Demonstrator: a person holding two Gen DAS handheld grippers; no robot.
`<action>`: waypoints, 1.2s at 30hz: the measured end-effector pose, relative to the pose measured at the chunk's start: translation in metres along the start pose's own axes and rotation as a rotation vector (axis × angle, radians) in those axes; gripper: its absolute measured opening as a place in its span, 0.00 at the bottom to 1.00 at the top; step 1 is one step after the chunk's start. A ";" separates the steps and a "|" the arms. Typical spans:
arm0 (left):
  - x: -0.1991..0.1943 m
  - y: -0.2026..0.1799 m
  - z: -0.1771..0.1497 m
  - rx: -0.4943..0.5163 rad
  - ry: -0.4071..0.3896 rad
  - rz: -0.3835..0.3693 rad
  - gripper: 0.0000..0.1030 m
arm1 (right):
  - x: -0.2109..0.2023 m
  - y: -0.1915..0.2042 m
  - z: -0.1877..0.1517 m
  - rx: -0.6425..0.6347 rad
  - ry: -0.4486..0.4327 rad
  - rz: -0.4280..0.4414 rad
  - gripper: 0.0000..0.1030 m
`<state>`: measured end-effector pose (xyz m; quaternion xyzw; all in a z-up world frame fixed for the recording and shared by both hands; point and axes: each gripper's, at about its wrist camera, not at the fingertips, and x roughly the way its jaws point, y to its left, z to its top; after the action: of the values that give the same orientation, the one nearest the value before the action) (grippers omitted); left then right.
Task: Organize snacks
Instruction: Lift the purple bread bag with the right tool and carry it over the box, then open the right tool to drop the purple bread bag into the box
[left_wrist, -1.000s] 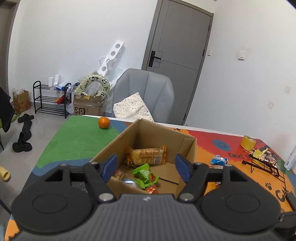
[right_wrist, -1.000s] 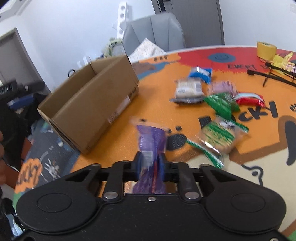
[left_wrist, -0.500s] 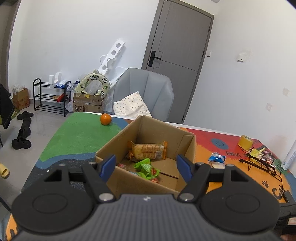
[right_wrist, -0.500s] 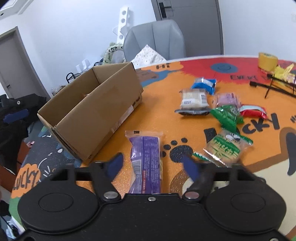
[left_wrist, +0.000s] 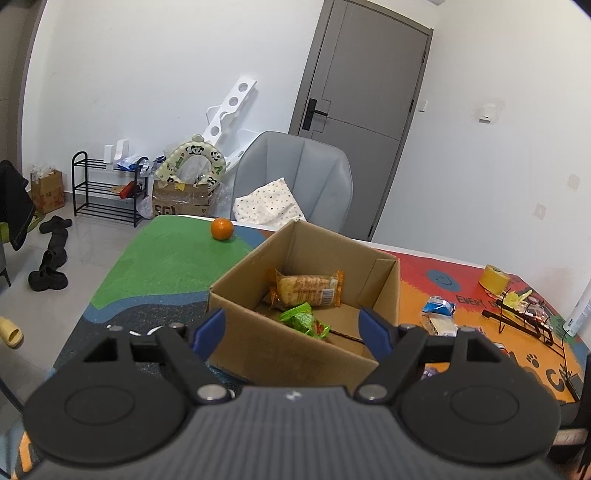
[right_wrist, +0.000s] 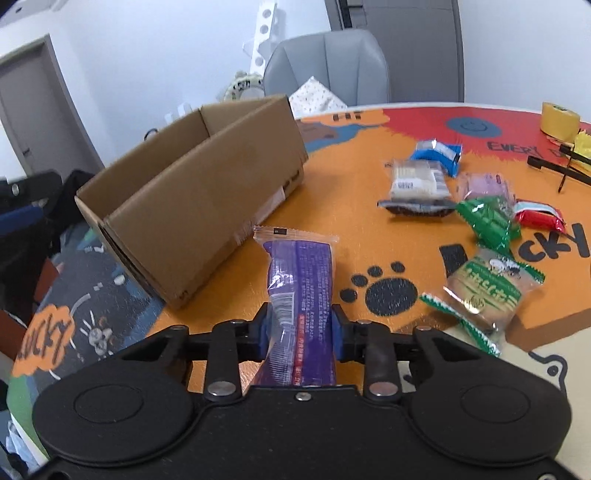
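Right wrist view takes in most of the cartoon-printed table mat (right_wrist: 258, 177), the surface that carries everything. Largest on it is the open cardboard box (right_wrist: 192, 199), lying at about ten o'clock from the right gripper (right_wrist: 300, 326); its open top faces up, likely so packets can be dropped in from above, and it seems to be the collecting place for the snacks. In the left wrist view the same cardboard box (left_wrist: 295, 350) already holds an orange-wrapped cake (left_wrist: 306, 290) and a green packet (left_wrist: 301, 319), so the sorting looks partly done.

The left gripper (left_wrist: 293, 328) hangs just short of the box's near wall with nothing between its pads, its jaws spread wide and widening further; I judge it is simply waiting clear of the opening.

Loose snacks (right_wrist: 461, 192) lie scattered on the mat at one to three o'clock from the right gripper, well apart from the box, among them a green-and-white packet (right_wrist: 484, 291) nearest at three o'clock.

The purple snack packet (right_wrist: 301, 280) is the piece in hand: it points toward twelve o'clock, just beside the box's long side, and the right gripper's jaws are closing on its near end, pads pressed against both edges of the wrapper, probably to lift it across into the box.
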<state>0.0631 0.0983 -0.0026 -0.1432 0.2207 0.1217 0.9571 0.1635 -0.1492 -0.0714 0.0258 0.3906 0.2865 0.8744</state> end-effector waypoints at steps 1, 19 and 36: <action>0.000 0.000 0.000 -0.001 -0.001 0.001 0.76 | -0.003 0.000 0.003 0.008 -0.009 0.001 0.28; -0.004 0.015 0.004 -0.035 -0.028 0.006 0.77 | -0.040 0.030 0.074 0.008 -0.158 0.052 0.29; -0.009 0.049 0.009 -0.089 -0.045 0.025 0.77 | -0.004 0.079 0.114 0.011 -0.166 0.078 0.29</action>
<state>0.0445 0.1448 -0.0021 -0.1800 0.1951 0.1464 0.9529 0.2034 -0.0650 0.0316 0.0694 0.3171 0.3152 0.8918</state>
